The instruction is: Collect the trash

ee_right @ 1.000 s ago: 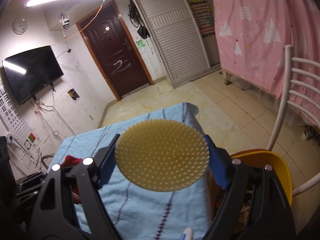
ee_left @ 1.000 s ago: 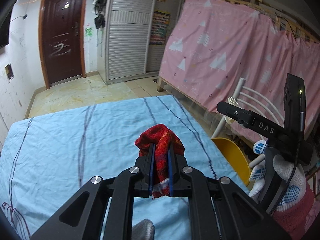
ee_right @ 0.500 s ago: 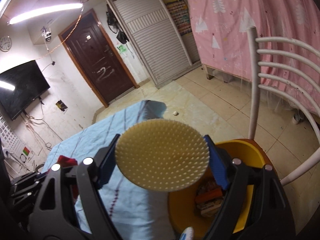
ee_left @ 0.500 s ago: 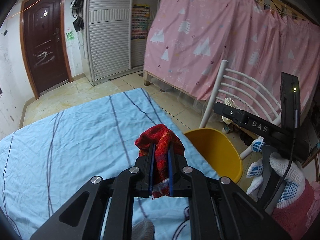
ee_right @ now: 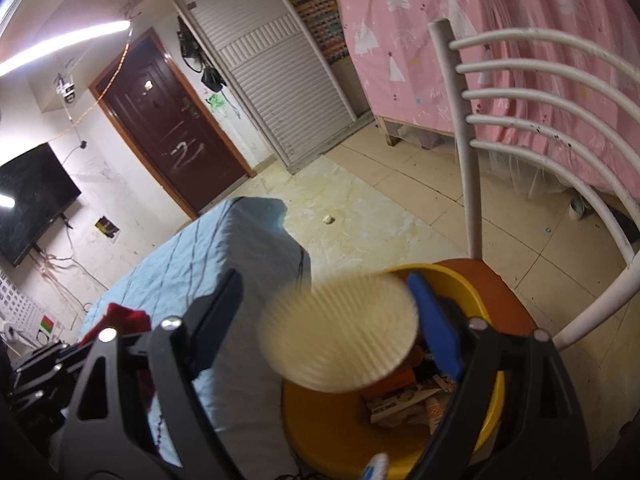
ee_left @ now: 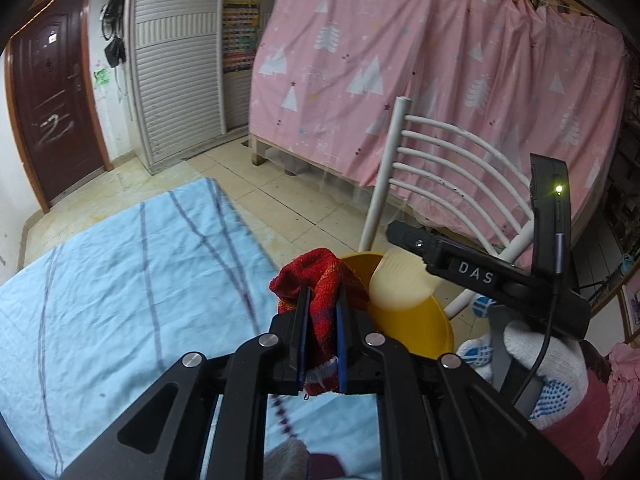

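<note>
Trash already filled the bottom of the yellow bin (ee_right: 344, 432): a heap of wrappers and cartons (ee_right: 404, 396) sat below and just beyond the right gripper (ee_right: 326, 322). Between that gripper's spread fingers hung a pale round bristled pad (ee_right: 338, 330), blurred. Its right edge lay close against the blue pad of the right finger (ee_right: 434, 322), while a clear gap stood between its left edge and the dark left finger (ee_right: 218, 314). The jaws were opening, with the disc still between them, over the bin's mouth.

The left gripper (ee_left: 320, 336) was clamped tight on a red knitted cloth (ee_left: 320, 280), whose bunched top rose above the fingertips and whose frayed end hung below them. Ahead and to the right of it lay the bin's rim, with the pale disc over it, partly hidden by the right gripper held in a white dotted glove (ee_left: 544, 368).

To the left of both grippers spread a light blue sheet with dark stripes (ee_left: 120, 280). Behind the bin stood a white chair (ee_right: 532, 96) with an orange seat (ee_right: 492, 292), and beyond it a pink curtain (ee_left: 440, 80).
</note>
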Demonstrator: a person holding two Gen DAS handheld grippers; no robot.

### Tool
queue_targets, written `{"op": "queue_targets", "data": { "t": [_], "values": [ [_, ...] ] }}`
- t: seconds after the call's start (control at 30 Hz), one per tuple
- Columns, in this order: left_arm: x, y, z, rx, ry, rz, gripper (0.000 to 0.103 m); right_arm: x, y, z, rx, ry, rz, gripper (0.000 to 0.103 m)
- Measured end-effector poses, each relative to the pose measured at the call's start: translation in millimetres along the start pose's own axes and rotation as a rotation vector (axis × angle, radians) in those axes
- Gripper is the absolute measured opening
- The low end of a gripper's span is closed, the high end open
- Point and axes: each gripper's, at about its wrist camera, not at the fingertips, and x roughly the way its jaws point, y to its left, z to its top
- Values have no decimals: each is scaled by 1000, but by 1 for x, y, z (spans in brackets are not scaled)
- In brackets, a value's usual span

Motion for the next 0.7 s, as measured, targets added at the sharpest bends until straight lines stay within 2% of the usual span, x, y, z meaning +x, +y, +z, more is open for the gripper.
{"op": "queue_targets", "data": {
  "t": [0.3, 0.4, 0.43, 0.5, 0.53, 0.57, 0.7],
  "values": [
    [26, -25, 7, 27, 15, -81, 2, -18, -28, 7, 85, -69, -29, 86],
    [34, -30, 10, 20, 18, -125, 7, -25, -34, 10, 108, -91, -38, 86],
    [37, -31, 11, 14, 22, -136, 14, -27, -35, 10, 112, -95, -40, 86],
    [41, -31, 12, 6, 35, -144, 36, -28, -34, 11, 114, -100, -43, 86],
    [41, -29, 11, 4, 35, -145, 52, -28, -33, 10, 114, -101, -43, 86],
    [41, -29, 11, 2, 31, -143, 58, -28, -34, 10, 113, -100, -41, 86],
    [30, -18, 8, -9, 14, -132, 58, -28, -27, 9, 97, -93, -35, 86]
  ]
}}
